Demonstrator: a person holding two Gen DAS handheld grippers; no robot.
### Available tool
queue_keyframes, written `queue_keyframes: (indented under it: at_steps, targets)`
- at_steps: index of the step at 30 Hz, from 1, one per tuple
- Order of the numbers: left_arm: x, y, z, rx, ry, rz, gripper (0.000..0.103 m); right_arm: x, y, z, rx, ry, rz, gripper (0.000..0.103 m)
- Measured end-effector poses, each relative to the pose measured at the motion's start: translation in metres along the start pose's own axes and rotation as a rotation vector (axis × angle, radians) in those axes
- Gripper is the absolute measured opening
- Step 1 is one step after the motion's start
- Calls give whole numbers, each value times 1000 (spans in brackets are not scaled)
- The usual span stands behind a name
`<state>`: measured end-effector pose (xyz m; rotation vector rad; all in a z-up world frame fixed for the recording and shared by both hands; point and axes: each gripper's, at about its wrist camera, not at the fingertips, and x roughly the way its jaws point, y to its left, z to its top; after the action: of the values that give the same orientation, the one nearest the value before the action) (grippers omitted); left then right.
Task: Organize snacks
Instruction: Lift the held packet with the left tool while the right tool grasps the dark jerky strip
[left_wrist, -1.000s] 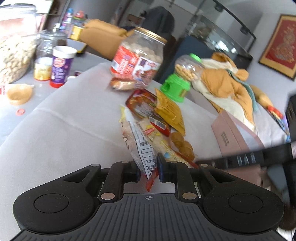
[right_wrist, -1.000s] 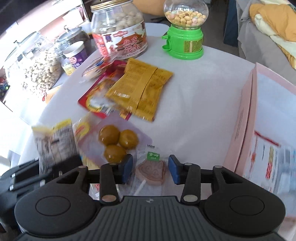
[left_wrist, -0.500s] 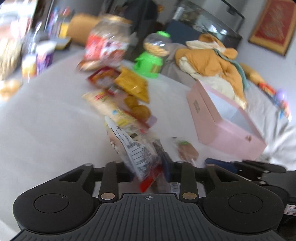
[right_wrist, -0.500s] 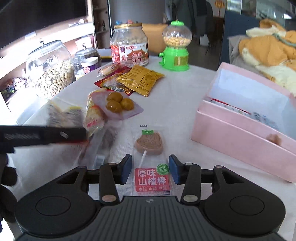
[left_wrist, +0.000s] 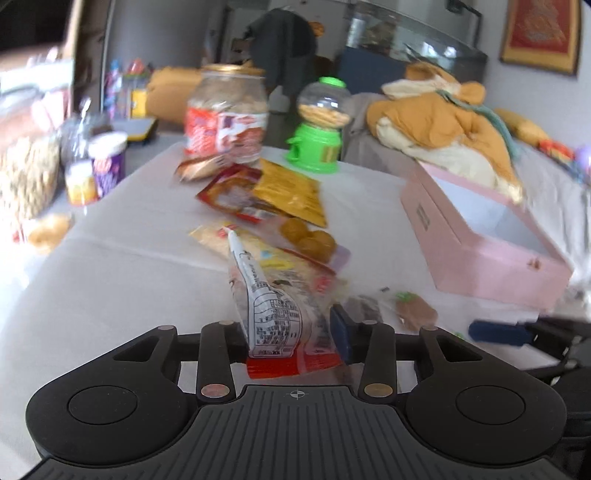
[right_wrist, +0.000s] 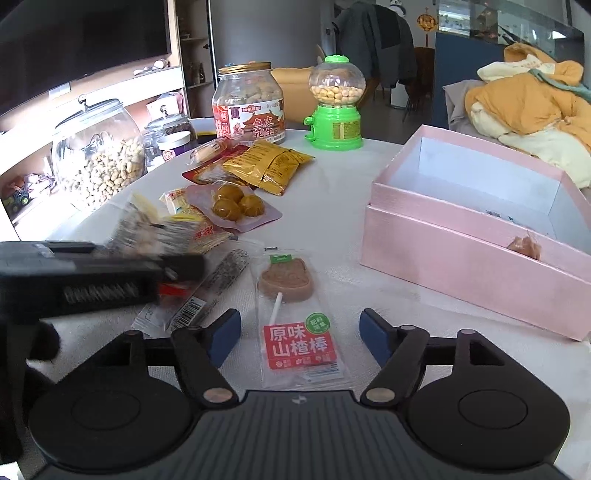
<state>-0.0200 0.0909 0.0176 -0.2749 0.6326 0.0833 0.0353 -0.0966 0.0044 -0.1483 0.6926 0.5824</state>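
My left gripper (left_wrist: 290, 328) has its jaws opening, and a clear snack packet (left_wrist: 273, 306) with a printed label and a red end stands tilted between them, no longer pinched. In the right wrist view the same packet (right_wrist: 147, 229) is a blur beside the left gripper (right_wrist: 184, 266). My right gripper (right_wrist: 299, 332) has its jaws opening wide. A wrapped brown lollipop (right_wrist: 284, 280) with a red label lies flat on the white cloth between them, untouched. The open pink box (right_wrist: 461, 251) sits to the right, with something small inside it.
A dark snack stick (right_wrist: 221, 280) lies beside the lollipop. Farther back are a pouch of round yellow balls (right_wrist: 236, 206), yellow packets (right_wrist: 269, 166), a peanut jar (right_wrist: 247, 107), a green candy dispenser (right_wrist: 334, 110) and a big glass nut jar (right_wrist: 96, 162).
The left gripper carried the packet back toward the near side, and its jaws spread apart. The right gripper drew back from the lollipop, and its jaws widened around it.
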Motion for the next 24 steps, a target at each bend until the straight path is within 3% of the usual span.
queue_keyframes:
  at_steps: [2, 6, 10, 14, 18, 24]
  targets:
    - [-6, 15, 2, -60, -10, 4, 43, 1, 1, 0, -3, 2, 0, 77]
    - [-15, 33, 6, -72, -38, 113, 44, 2, 0, 0, 2, 9, -3, 83]
    - [-18, 42, 6, -105, -25, 107, 44, 2, 1, 0, 0, 10, -3, 84]
    - [-16, 29, 5, -9, -25, 146, 47, 2, 2, 0, -2, 11, -3, 85]
    - [-7, 26, 2, 1, 0, 106, 47, 3, 2, 0, -6, 14, 0, 87]
    - [4, 12, -4, 119, -14, 134, 48, 5, 6, 1, -30, 26, -4, 91]
